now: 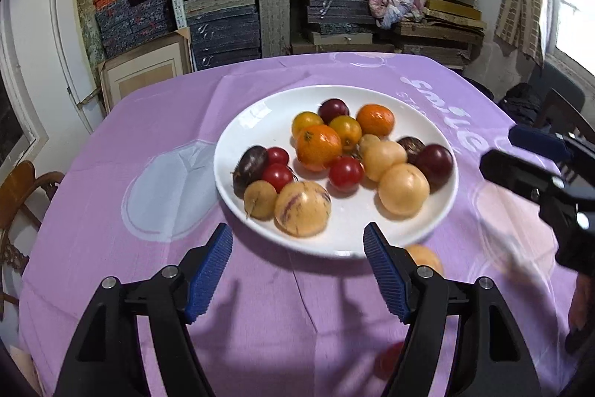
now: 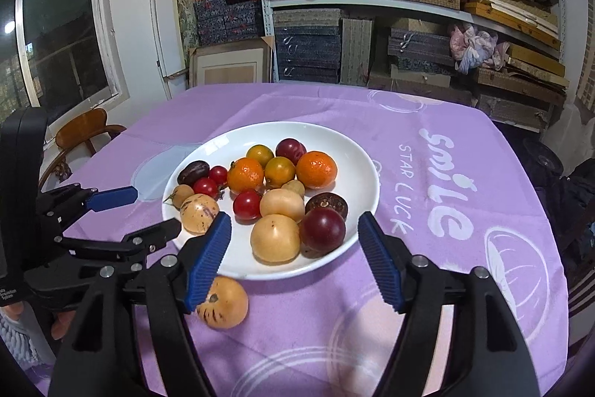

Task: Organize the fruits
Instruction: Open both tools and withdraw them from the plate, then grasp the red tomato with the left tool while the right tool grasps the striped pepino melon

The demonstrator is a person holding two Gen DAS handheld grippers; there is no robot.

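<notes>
I can read white words on the purple cloth (image 2: 427, 121) over my counter. The big word says "smile" (image 2: 448, 185). Just beside it, in thin small letters, it says "STAR LUCK" (image 2: 405, 188). My left claw (image 2: 111, 214) has tiny white words low on its body, too small to read.

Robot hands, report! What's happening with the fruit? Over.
Left gripper and right gripper: jaws open, empty. Plate loaded with fruit. One pepino melon loose on the tablecloth. Nothing blocking.
</notes>
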